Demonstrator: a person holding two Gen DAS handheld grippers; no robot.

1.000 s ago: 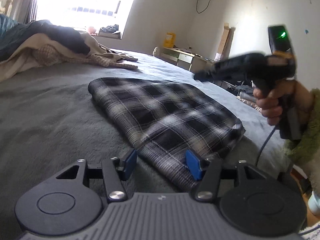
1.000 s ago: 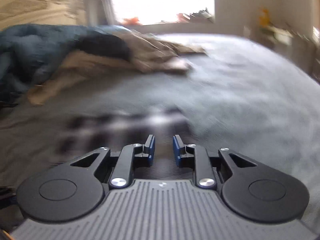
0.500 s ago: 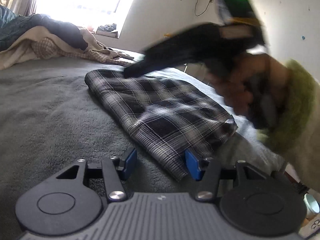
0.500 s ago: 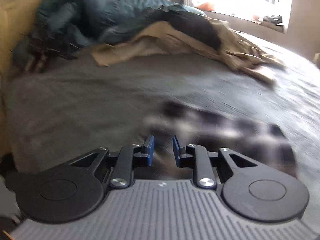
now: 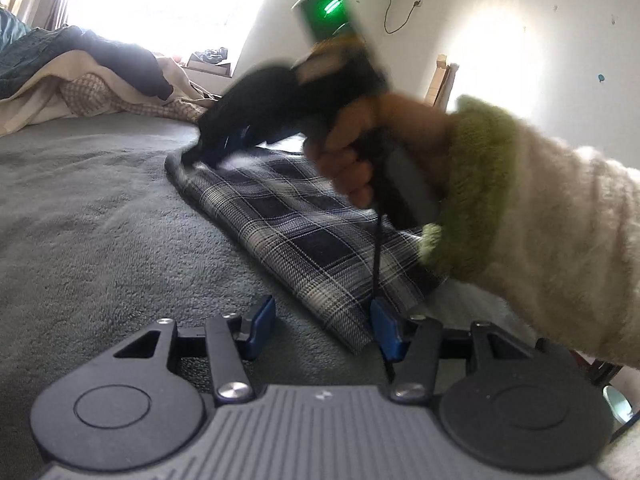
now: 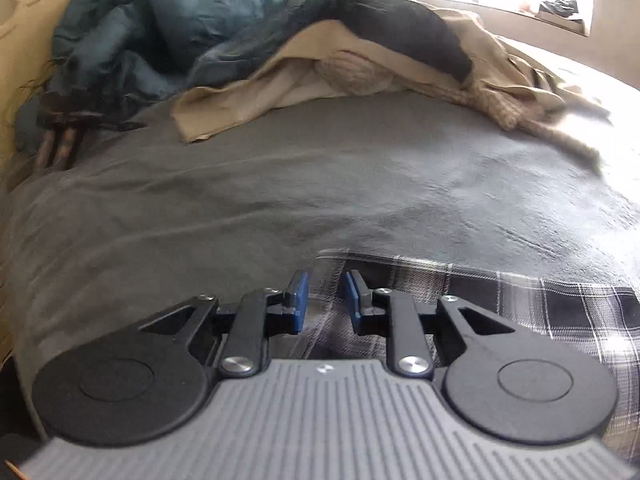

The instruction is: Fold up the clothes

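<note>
Plaid, dark and white, folded cloth (image 5: 304, 232) lying flat on grey fleece bed cover (image 5: 100, 220). Left gripper (image 5: 324, 328) sitting low at near corner of the cloth, blue pads parted, corner lying between them unpinched. Right gripper (image 6: 323, 300) hovering over far corner, jaws narrowly apart, nothing clamped. Right hand (image 5: 360, 152) in green-cuffed sleeve (image 5: 480, 192) wrapping the handle. Heaped clothes (image 6: 320, 48) lying well apart.

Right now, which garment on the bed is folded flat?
The plaid cloth, lying flat on the grey blanket under both grippers. The teal, black and beige clothes behind it are one crumpled heap.
</note>
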